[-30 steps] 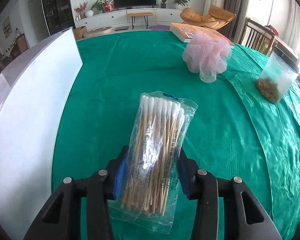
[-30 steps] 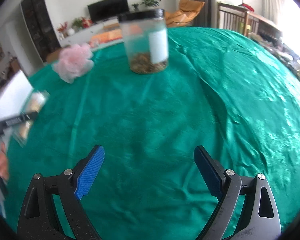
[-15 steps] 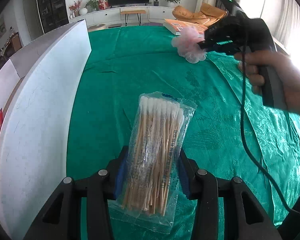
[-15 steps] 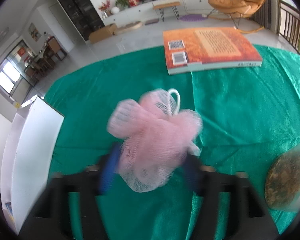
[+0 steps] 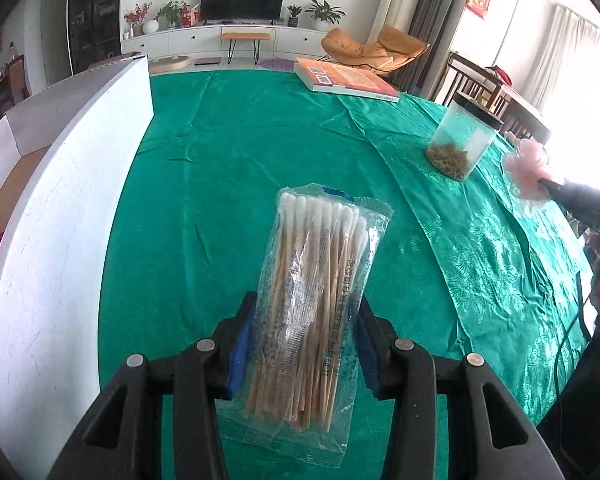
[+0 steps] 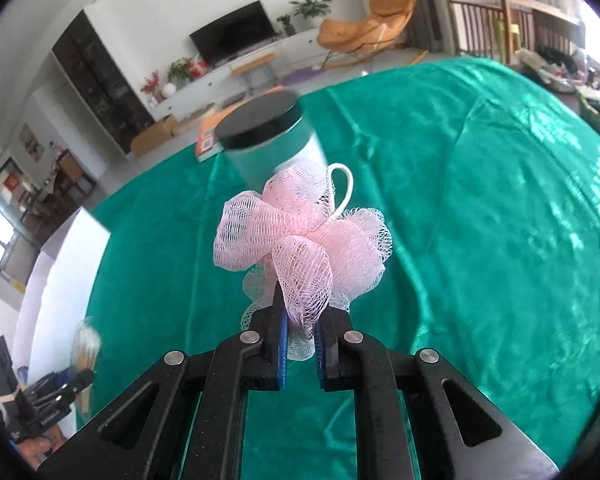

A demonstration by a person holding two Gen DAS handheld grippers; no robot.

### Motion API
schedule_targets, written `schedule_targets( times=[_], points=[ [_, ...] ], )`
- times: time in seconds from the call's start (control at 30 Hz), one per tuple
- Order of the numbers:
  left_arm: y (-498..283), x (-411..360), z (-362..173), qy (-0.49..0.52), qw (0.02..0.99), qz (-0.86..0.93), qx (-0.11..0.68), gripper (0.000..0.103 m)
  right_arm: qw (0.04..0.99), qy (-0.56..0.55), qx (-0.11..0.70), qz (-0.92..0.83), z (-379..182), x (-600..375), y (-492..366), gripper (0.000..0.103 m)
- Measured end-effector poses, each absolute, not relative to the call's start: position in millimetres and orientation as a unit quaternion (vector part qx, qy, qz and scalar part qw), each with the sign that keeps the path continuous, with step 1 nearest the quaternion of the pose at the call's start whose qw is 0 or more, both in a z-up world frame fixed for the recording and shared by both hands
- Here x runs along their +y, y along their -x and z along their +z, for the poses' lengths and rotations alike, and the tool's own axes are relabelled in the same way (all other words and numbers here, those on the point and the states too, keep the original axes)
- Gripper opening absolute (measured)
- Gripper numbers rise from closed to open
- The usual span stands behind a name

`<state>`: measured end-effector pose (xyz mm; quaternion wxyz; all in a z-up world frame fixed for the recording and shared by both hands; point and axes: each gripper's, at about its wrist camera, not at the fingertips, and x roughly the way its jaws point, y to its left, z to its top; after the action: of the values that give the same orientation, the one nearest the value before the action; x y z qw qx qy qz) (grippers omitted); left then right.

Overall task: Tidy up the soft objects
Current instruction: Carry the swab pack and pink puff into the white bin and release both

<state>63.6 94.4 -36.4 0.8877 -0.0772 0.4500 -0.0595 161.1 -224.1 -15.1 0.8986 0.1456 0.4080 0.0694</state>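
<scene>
My left gripper (image 5: 304, 344) is shut on a clear bag of cotton swabs (image 5: 320, 288) and holds it above the green tablecloth, next to the white box (image 5: 60, 216). My right gripper (image 6: 300, 344) is shut on a pink mesh bath pouf (image 6: 304, 236) with a white loop and holds it in the air, in front of the jar. The pouf also shows in the left wrist view (image 5: 528, 168) at the far right, and the left gripper with its swabs shows in the right wrist view (image 6: 80, 364) at the lower left.
A clear jar with a black lid (image 5: 462, 140) stands on the right side of the green tablecloth (image 5: 228, 160); it also shows in the right wrist view (image 6: 268, 140). An orange book (image 5: 344, 80) lies at the far edge. The white box wall runs along the left.
My right gripper closed on the pink pouf, lifted it off the cloth and carried it from near the book to the right side by the jar. My left gripper still holds the swabs.
</scene>
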Motion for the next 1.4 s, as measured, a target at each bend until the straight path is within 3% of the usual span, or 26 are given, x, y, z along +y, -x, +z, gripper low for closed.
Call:
schedule_targets(
  times=[0.13, 0.33, 0.5, 0.67, 0.83, 0.87, 0.93, 1.0, 1.03, 1.07, 1.1, 1.2, 1.4],
  points=[
    [-57.5, 92.9, -18.6, 0.074, 0.894, -0.058, 0.438, 0.045, 0.905, -0.107, 0.412, 0.018, -14.3, -252.2, -223.7, 0.012],
    [-60.6, 109.2, -0.4, 0.1, 0.891, -0.056, 0.439, 0.045, 0.859, -0.132, 0.495, 0.0, -65.4, -270.9, -275.1, 0.012],
    [-54.2, 147.6, 39.3, 0.18, 0.892, -0.08, 0.406, 0.045, 0.903, -0.13, 0.409, 0.03, -3.1, -258.7, -239.9, 0.012],
    [-29.8, 220.0, 78.6, 0.203, 0.907, -0.025, 0.368, 0.045, 0.918, -0.099, 0.354, 0.151, 78.3, -169.5, -188.6, 0.012],
    [3.3, 298.9, 80.3, 0.154, 0.906, 0.098, 0.383, 0.045, 0.858, -0.101, 0.357, 0.354, 112.5, -10.6, -130.8, 0.012],
    [9.4, 311.9, 76.5, 0.141, 0.9, 0.125, 0.393, 0.048, 0.841, -0.103, 0.362, 0.389, 113.8, 22.2, -118.6, 0.012],
    [21.3, 332.7, 69.1, 0.123, 0.89, 0.168, 0.407, 0.064, 0.807, -0.105, 0.373, 0.446, 113.1, 83.0, -94.1, 0.013],
    [36.4, 346.6, 62.3, 0.121, 0.887, 0.194, 0.402, 0.092, 0.78, -0.104, 0.389, 0.479, 106.2, 134.0, -73.4, 0.031],
    [44.4, 349.7, 61.2, 0.12, 0.888, 0.205, 0.393, 0.095, 0.769, -0.101, 0.401, 0.487, 99.2, 155.2, -65.5, 0.042],
    [51.4, 351.8, 61.1, 0.116, 0.89, 0.217, 0.384, 0.098, 0.759, -0.095, 0.419, 0.49, 89.8, 173.6, -58.5, 0.071],
    [57.2, 353.3, 59.5, 0.108, 0.891, 0.228, 0.378, 0.1, 0.752, -0.089, 0.432, 0.49, 80.7, 187.2, -51.1, 0.077],
    [66.8, 352.8, 58.2, 0.075, 0.885, 0.268, 0.374, 0.101, 0.743, -0.063, 0.46, 0.482, 60.0, 203.9, -37.2, 0.077],
    [70.3, 338.5, 53.4, 0.052, 0.858, 0.315, 0.403, 0.101, 0.791, 0.017, 0.427, 0.438, 71.6, 199.8, -16.1, 0.077]
  ],
)
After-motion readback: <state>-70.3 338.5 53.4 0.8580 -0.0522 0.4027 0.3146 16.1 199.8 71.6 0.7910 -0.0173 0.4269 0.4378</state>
